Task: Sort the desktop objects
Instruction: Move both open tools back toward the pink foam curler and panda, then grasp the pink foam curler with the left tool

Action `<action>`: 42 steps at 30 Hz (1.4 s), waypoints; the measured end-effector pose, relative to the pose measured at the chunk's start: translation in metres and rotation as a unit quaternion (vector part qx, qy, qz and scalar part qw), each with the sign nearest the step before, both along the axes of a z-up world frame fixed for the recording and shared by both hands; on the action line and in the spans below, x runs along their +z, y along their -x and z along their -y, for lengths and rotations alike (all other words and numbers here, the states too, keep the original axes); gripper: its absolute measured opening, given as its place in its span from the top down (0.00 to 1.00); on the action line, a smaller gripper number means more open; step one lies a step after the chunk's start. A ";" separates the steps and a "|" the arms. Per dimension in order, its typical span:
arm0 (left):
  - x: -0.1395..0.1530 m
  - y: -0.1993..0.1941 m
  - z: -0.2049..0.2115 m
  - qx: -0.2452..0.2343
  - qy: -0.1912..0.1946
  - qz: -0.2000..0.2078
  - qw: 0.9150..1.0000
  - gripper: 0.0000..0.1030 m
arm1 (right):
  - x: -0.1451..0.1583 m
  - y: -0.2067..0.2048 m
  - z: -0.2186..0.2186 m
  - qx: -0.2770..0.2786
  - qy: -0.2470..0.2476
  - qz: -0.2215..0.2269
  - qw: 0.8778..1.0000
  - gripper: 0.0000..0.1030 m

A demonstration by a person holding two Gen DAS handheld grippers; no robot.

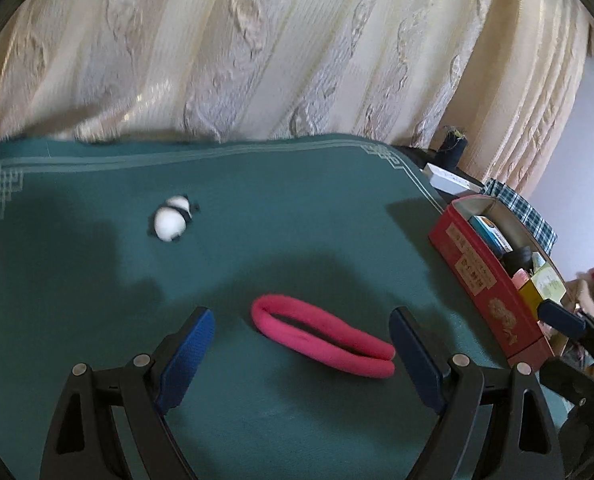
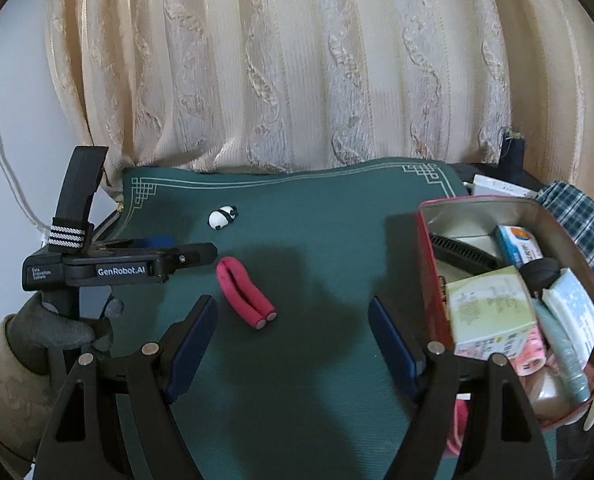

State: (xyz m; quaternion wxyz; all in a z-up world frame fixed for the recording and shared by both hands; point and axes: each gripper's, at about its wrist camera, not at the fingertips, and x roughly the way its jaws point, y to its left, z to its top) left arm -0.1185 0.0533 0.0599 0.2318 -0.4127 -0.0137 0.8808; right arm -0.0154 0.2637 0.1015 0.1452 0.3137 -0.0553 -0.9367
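Note:
A folded pink foam roller [image 1: 321, 334] lies on the green mat [image 1: 97, 280]. My left gripper [image 1: 301, 344] is open, its blue pads on either side of the roller, just above it. A small panda toy [image 1: 173, 218] lies farther back on the mat. In the right wrist view the roller [image 2: 245, 294] and panda [image 2: 222, 217] lie left of centre, and the left gripper [image 2: 153, 250] hovers by them. My right gripper [image 2: 293, 332] is open and empty above the mat, next to the red box [image 2: 429, 264].
The red box [image 1: 485, 280] at the mat's right edge holds several cartons, a tube and a black comb. A plaid cloth [image 2: 581, 216] lies behind it. A cream curtain [image 2: 297, 60] hangs behind the table. A white device [image 2: 497, 186] sits at the back right.

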 end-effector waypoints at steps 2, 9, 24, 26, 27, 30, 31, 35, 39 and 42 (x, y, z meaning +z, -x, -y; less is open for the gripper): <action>-0.008 0.001 -0.004 -0.001 -0.011 0.018 1.000 0.12 | -0.002 0.000 0.002 -0.001 -0.001 0.004 1.000 0.22; -0.020 0.005 -0.028 -0.015 -0.004 0.041 0.999 0.12 | -0.006 0.000 0.004 -0.004 0.002 0.013 1.000 0.22; -0.048 0.011 -0.042 -0.035 0.082 0.020 0.996 0.34 | -0.007 -0.002 -0.005 -0.018 0.008 0.018 1.000 0.22; -0.046 0.010 -0.033 -0.033 0.079 0.021 0.996 0.49 | -0.008 -0.002 -0.002 -0.015 0.007 0.019 1.000 0.22; -0.047 0.011 -0.029 -0.032 0.078 0.022 0.996 0.53 | -0.008 -0.002 -0.001 -0.014 0.006 0.019 1.000 0.22; -0.047 0.009 -0.014 -0.029 0.079 0.023 0.996 0.68 | -0.009 -0.001 0.006 -0.006 0.000 0.021 1.000 0.22; -0.047 0.008 -0.009 -0.027 0.080 0.023 0.996 0.68 | -0.009 0.000 0.008 -0.004 -0.004 0.022 1.000 0.22; -0.048 0.003 0.020 -0.005 0.077 0.023 0.997 0.68 | -0.009 0.009 0.021 0.009 -0.016 0.028 0.999 0.22; -0.048 -0.002 0.049 0.016 0.075 0.025 0.997 0.68 | -0.012 0.025 0.036 0.025 -0.020 0.042 0.999 0.22; -0.048 -0.010 0.074 0.034 0.077 0.027 0.996 0.68 | -0.016 0.038 0.050 0.036 -0.021 0.055 0.998 0.22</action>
